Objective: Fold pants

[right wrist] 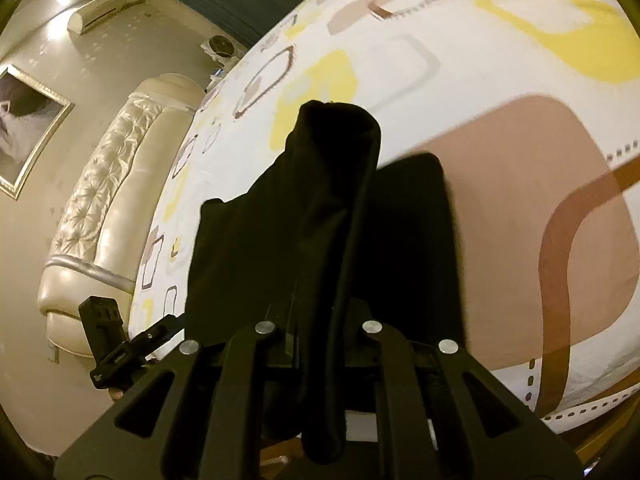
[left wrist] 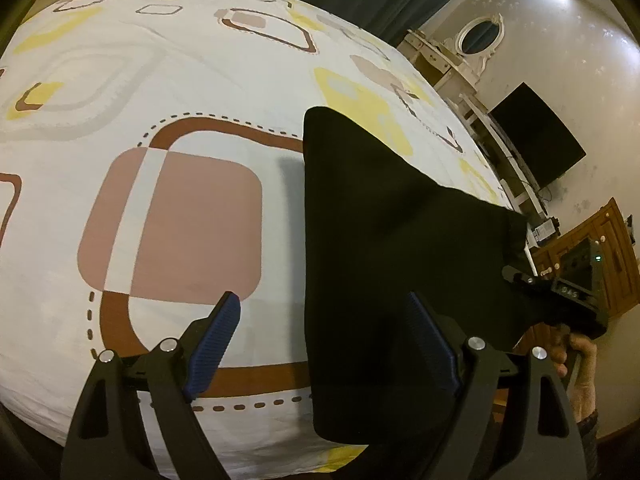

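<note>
The black pants (left wrist: 384, 248) hang in the air over the bed, stretched from the right gripper (left wrist: 516, 276) at one corner. In the left wrist view my left gripper (left wrist: 324, 344) is open, its blue pads (left wrist: 216, 344) apart; the right pad sits behind the cloth edge, the left pad over the sheet. In the right wrist view my right gripper (right wrist: 320, 320) is shut on a bunched fold of the pants (right wrist: 332, 208), which drapes over the fingers and hides the tips. The left gripper (right wrist: 116, 356) shows at the lower left there.
The bed sheet (left wrist: 160, 92) is white with brown, pink and yellow squares. A padded headboard (right wrist: 104, 184) lies at the left. A dresser with an oval mirror (left wrist: 476, 36), a dark TV (left wrist: 536, 132) and a wooden cabinet (left wrist: 592, 248) stand along the wall.
</note>
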Demonstrator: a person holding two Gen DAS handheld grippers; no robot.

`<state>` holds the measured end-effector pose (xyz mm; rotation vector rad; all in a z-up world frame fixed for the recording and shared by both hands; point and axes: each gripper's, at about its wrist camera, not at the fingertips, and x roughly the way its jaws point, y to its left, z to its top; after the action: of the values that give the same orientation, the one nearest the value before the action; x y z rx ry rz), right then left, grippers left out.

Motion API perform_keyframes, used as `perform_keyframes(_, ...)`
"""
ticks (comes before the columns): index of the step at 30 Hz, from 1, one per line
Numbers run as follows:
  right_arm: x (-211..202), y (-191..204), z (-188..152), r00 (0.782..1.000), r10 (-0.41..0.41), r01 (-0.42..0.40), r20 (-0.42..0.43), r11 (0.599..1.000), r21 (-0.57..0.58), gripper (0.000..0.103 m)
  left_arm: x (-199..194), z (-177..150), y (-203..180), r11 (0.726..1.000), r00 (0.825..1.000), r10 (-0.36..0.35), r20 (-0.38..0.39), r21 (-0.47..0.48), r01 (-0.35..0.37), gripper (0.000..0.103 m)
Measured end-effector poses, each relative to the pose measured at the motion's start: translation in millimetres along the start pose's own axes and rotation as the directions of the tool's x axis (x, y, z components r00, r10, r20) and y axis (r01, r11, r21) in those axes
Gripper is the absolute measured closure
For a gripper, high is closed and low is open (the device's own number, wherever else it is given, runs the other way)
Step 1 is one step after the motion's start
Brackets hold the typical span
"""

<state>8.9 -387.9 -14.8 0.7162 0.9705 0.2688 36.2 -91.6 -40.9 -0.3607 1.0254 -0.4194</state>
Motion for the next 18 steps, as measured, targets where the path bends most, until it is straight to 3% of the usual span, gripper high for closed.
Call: perform_keyframes(18,15,-35,-4,0.997,0.081,-0.080,-0.004,0.992,0.098,0.092,1,-6,0,1.000,1.000,0.016,-0.018,0.005,-0.016,0.020)
